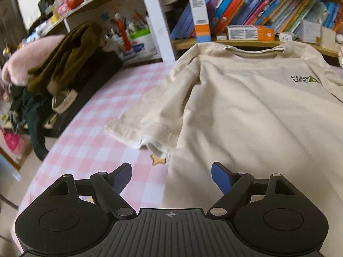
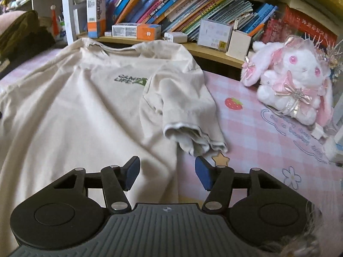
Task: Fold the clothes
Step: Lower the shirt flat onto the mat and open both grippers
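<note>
Two grippers hover over a cream T-shirt (image 1: 246, 117) spread face up on the pink checked tablecloth (image 1: 96, 132). The left gripper (image 1: 171, 176) has its jaws spread wide and empty, the shirt's side edge just ahead, one sleeve (image 1: 154, 107) ahead to the left. The right gripper (image 2: 167, 173) is spread too, holding nothing, the other sleeve (image 2: 184, 111) just ahead, a plush rabbit (image 2: 293, 83) far right.
</note>
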